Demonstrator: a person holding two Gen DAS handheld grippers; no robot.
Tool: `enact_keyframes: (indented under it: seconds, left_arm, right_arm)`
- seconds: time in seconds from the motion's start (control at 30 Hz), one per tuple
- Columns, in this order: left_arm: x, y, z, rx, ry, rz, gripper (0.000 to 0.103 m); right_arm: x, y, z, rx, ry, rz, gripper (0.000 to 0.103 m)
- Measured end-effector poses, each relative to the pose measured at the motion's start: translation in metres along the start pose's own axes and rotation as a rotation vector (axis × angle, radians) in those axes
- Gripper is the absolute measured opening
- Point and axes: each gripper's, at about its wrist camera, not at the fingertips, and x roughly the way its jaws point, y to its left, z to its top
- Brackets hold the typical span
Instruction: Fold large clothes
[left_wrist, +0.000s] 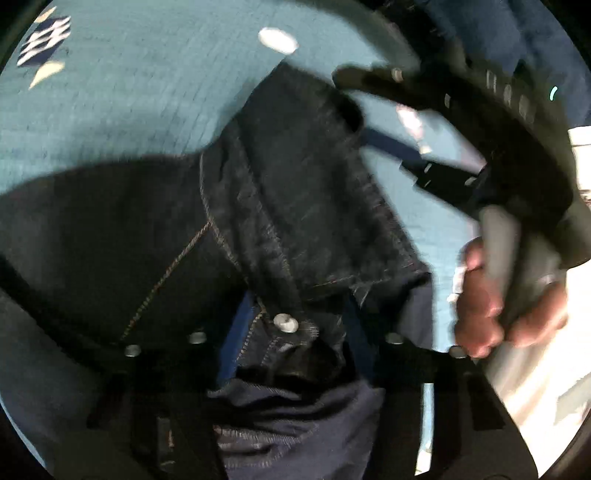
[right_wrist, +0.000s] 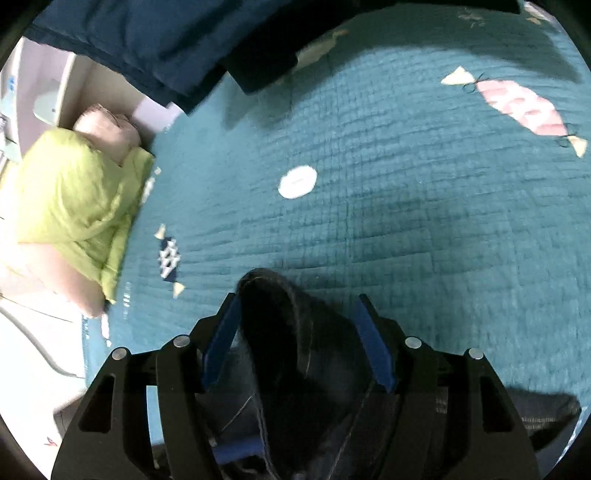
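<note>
Dark denim jeans (left_wrist: 303, 192) with orange stitching and a metal waist button (left_wrist: 284, 324) hang in a bunched tent over the teal quilt (left_wrist: 129, 110). My left gripper (left_wrist: 299, 310) is shut on the waistband bunch; its blue pads (left_wrist: 236, 332) press the cloth. In the left wrist view my right gripper (left_wrist: 354, 107) grips the raised fold at upper right, held by a person's hand (left_wrist: 491, 314). In the right wrist view a dark fold of the jeans (right_wrist: 280, 332) stands between the right gripper's (right_wrist: 297, 306) blue pads (right_wrist: 221, 343), which close on its lower, wider part.
The teal quilt (right_wrist: 406, 203) with fish patches covers the bed. A lime-green blanket (right_wrist: 74, 206) lies at its left edge by a pink bundle (right_wrist: 107, 129). A dark blue duvet (right_wrist: 129, 40) and a black item (right_wrist: 258, 66) lie at the far side.
</note>
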Motion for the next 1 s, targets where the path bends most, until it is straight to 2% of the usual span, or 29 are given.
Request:
enact_keyframes:
  seconds: [0.03,0.07,0.2,0.37,0.43,0.5,0.53,0.6,0.73,0.8,0.9,1.0]
  left_arm:
    - [0.008,0.004,0.001,-0.032,0.002,0.021,0.039]
    - [0.013,0.009,0.002,-0.066,-0.001,0.028,0.038]
    - [0.013,0.011,0.005,-0.096,-0.010,0.042,0.036]
    - [0.010,0.016,0.004,-0.091,-0.031,0.009,0.035]
    - [0.004,0.018,-0.001,-0.060,-0.049,-0.005,0.035]
    - [-0.007,0.016,-0.009,-0.034,-0.054,0.021,0.041]
    - [-0.013,0.013,-0.014,-0.018,-0.053,0.037,0.040]
    - [-0.028,0.005,-0.027,0.045,-0.048,0.084,0.040]
    - [-0.077,-0.018,-0.052,0.193,-0.114,0.152,0.040]
    - [-0.104,-0.027,-0.050,0.231,-0.161,0.191,0.040]
    - [-0.137,-0.043,-0.035,0.237,-0.245,0.181,0.040]
    - [-0.136,-0.062,-0.017,0.248,-0.278,0.161,0.042]
  right_arm:
    - [0.004,0.003,-0.001,-0.028,0.023,-0.044,0.025]
    - [0.006,0.007,-0.003,-0.066,0.041,-0.074,0.018]
    - [-0.015,0.012,-0.016,-0.089,0.011,-0.022,0.016]
    - [-0.069,0.023,-0.070,-0.135,-0.042,0.085,0.015]
    - [-0.084,0.022,-0.105,-0.175,-0.043,0.087,0.015]
    - [-0.088,0.020,-0.130,-0.198,-0.032,0.085,0.015]
    - [-0.088,0.019,-0.140,-0.199,-0.031,0.093,0.015]
    - [-0.082,0.014,-0.154,-0.188,-0.006,0.097,0.015]
    - [-0.061,0.008,-0.164,-0.168,0.013,0.083,0.015]
    - [-0.048,0.012,-0.164,-0.195,0.027,0.049,0.015]
    - [-0.039,0.018,-0.172,-0.242,0.022,-0.006,0.015]
    - [-0.045,0.019,-0.181,-0.270,-0.010,-0.023,0.015]
